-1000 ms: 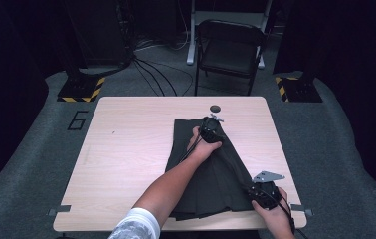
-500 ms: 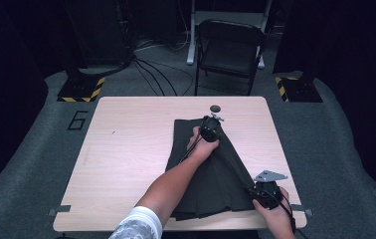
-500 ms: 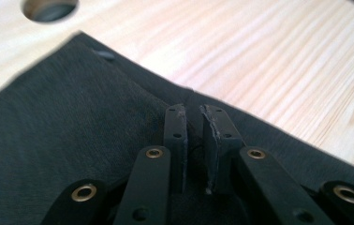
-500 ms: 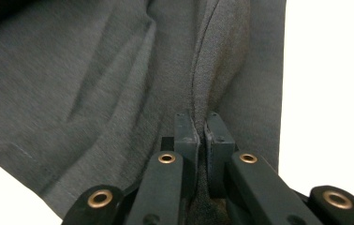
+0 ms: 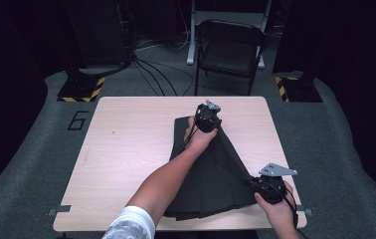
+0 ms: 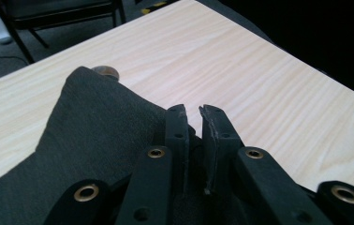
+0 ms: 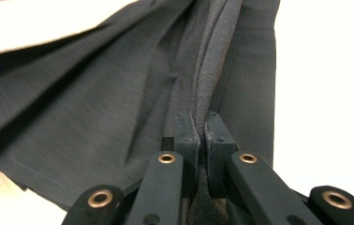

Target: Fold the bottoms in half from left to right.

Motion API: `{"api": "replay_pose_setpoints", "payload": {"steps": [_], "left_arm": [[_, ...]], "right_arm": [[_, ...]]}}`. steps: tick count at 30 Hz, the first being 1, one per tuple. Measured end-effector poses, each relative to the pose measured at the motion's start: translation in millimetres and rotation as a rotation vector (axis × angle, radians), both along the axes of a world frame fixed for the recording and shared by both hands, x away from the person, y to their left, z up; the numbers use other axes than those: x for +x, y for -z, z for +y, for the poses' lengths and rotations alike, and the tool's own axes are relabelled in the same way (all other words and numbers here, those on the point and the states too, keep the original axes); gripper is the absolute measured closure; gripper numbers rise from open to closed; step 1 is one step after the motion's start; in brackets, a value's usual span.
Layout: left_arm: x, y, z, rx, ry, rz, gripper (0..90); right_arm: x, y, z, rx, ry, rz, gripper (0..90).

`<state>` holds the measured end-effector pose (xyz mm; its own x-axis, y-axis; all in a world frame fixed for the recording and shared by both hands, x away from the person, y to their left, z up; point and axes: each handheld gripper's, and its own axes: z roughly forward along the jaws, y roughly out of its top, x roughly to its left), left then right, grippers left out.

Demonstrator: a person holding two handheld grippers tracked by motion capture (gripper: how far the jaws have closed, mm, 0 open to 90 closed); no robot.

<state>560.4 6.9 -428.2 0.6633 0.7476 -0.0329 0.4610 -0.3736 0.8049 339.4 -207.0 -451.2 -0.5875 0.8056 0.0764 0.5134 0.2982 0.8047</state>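
Wooden table [image 5: 126, 149] carries dark cloth [image 5: 216, 174]. Left gripper [image 5: 207, 118] jaws, just closing, pinch its far end; right gripper [image 5: 268, 185] clamps its near edge.

Cloth [image 5: 216, 174] on the table's [image 5: 126, 149] right half, chair [image 5: 231, 50] behind the table's far edge.

Overhead light falls evenly on the table [image 5: 126, 149], while the room around it is dim. In the right gripper view the table glares white and the dark cloth [image 7: 95, 93] blurs leftward.
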Motion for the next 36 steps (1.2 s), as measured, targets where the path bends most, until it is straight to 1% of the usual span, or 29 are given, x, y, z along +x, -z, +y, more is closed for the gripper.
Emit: {"api": "replay_pose_setpoints", "payload": {"steps": [1,2,3,4,5,6,7,8,10,11,13,15,16,17,18,20,21,22,24,25,26,27,29,30,31,32,34,35,36], "left_arm": [[0.0,0.0,0.0,0.0,0.0,0.0,80.8],[2.7,-0.1,0.6,-0.011,-0.008,0.004,80.8],[4.3,0.5,0.9,-0.02,-0.015,0.009,80.8],[5.8,1.4,-0.2,-0.034,-0.031,0.014,80.7],[8.7,3.9,-3.2,-0.03,-0.025,0.011,80.7],[10.0,6.0,-6.2,-0.033,-0.029,0.014,80.7],[11.6,8.3,-7.9,-0.015,-0.015,0.022,80.7],[12.6,11.4,-11.4,-0.017,-0.021,0.028,80.7],[13.6,18.3,-16.9,0.003,-0.014,0.037,80.7],[13.5,21.7,-20.4,0.0,-0.021,0.041,80.6],[14.8,27.5,-23.4,0.022,-0.007,0.045,80.5],[15.7,31.7,-26.3,0.015,-0.014,0.048,80.4],[16.1,33.3,-27.4,0.025,-0.016,0.051,80.3],[17.0,35.1,-27.9,0.041,-0.005,0.049,80.1],[17.2,36.7,-28.9,0.043,-0.011,0.045,79.6],[18.5,40.5,-29.9,0.029,-0.01,0.056,77.5],[18.5,40.5,-29.9,0.029,-0.01,0.056,72.3],[19.0,40.5,-26.8,0.022,0.002,0.079,66.5],[17.0,36.0,-21.5,0.014,0.003,0.056,61.8],[16.2,31.6,-15.7,0.017,0.005,0.042,60.5],[16.2,31.6,-15.7,0.017,0.005,0.042,58.7],[15.5,26.7,-5.2,0.009,-0.006,0.029,56.9],[15.2,25.6,-1.1,0.001,-0.01,0.029,56.4],[13.3,22.8,11.1,0.011,-0.007,0.038,56.0],[13.3,22.8,11.1,0.011,-0.007,0.038,55.9],[9.5,23.7,24.1,0.013,-0.013,0.025,55.8],[5.2,25.3,34.1,0.008,-0.015,0.033,55.7],[5.2,25.3,34.1,0.008,-0.015,0.033,55.4],[1.6,27.2,41.3,0.009,-0.01,0.029,55.1]], "right_arm": [[1.8,-2.7,0.7,0.007,-0.001,-0.001,86.2],[4.5,-3.5,0.0,0.004,0.001,-0.008,86.2],[6.1,-3.3,-0.2,0.017,0.008,-0.005,86.2],[6.1,-3.3,-0.2,0.017,0.008,-0.005,86.2],[9.8,-1.0,-3.7,0.038,0.022,0.016,86.2],[10.6,0.6,-5.2,0.045,0.031,0.017,86.2],[11.1,2.8,-7.6,0.05,0.038,0.026,86.2],[11.4,5.6,-9.2,0.055,0.048,0.033,86.2],[12.2,10.6,-12.0,0.054,0.055,0.058,86.2],[12.1,12.0,-12.7,0.055,0.057,0.069,86.3],[11.7,13.8,-13.3,0.053,0.059,0.08,86.2],[11.6,15.2,-14.0,0.041,0.059,0.086,86.2],[11.4,15.6,-14.2,0.042,0.059,0.094,86.0],[11.5,16.4,-14.3,0.045,0.061,0.101,85.7],[12.5,18.2,-15.0,0.04,0.059,0.107,85.1],[14.4,22.4,-16.2,0.032,0.079,0.126,83.3],[16.4,24.9,-17.5,0.024,0.083,0.13,82.3],[19.5,29.0,-19.5,0.013,0.098,0.149,82.0],[23.6,34.4,-24.7,0.006,0.111,0.171,81.7],[24.3,35.6,-26.5,0.016,0.121,0.186,81.0],[24.3,35.6,-26.5,0.016,0.121,0.186,81.0],[26.0,38.2,-33.4,0.02,0.134,0.189,79.2],[26.2,39.6,-36.6,0.023,0.153,0.198,73.3],[26.0,40.8,-38.4,0.027,0.166,0.208,68.1],[26.2,41.9,-39.5,0.026,0.171,0.212,66.5],[25.4,43.2,-40.8,0.035,0.175,0.225,66.6],[24.3,43.8,-42.0,0.036,0.175,0.23,67.4],[24.3,43.8,-42.0,0.036,0.175,0.23,67.4],[23.7,41.9,-43.4,0.025,0.159,0.219,77.1]]}}
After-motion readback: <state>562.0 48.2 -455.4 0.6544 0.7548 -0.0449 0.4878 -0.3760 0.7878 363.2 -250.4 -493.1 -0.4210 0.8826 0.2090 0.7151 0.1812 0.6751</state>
